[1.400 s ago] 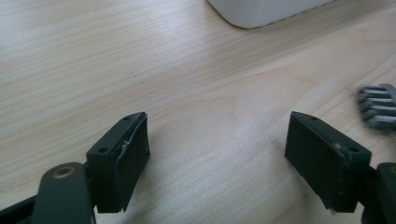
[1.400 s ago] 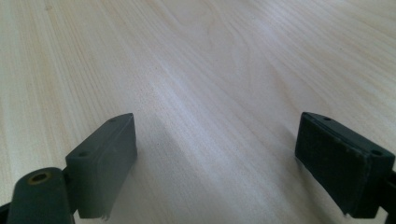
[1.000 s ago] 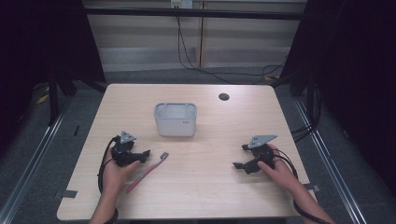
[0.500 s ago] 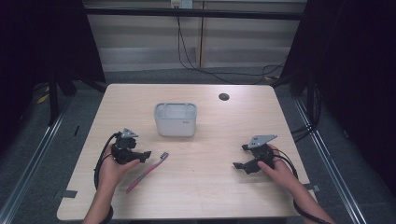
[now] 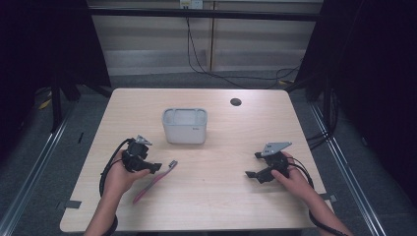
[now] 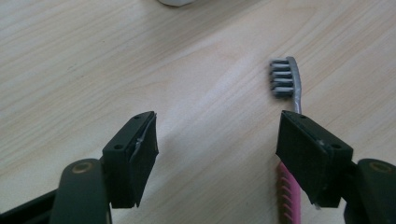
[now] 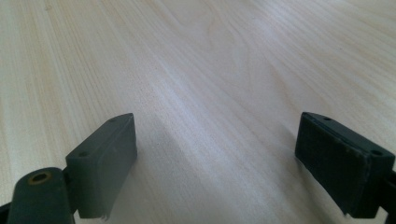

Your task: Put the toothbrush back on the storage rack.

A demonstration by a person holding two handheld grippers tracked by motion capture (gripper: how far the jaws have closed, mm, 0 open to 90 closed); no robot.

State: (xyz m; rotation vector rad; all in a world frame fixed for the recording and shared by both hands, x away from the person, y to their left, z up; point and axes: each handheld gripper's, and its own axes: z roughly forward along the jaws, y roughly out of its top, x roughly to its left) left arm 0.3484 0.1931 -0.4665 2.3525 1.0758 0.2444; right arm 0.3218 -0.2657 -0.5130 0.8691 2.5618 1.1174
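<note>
The pink-handled toothbrush point(image 6: 286, 88) is seen lying flat on the table point(image 5: 226, 196), just right of the left gripper point(image 6: 217, 154), whose jaws, lately closing yet wide apart, hold nothing, the handle passing beneath the right-hand finger point(image 6: 308, 158).

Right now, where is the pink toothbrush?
In the high view, the toothbrush lies flat on the table's left side, just right of the left gripper, nearer than the white container.
</note>
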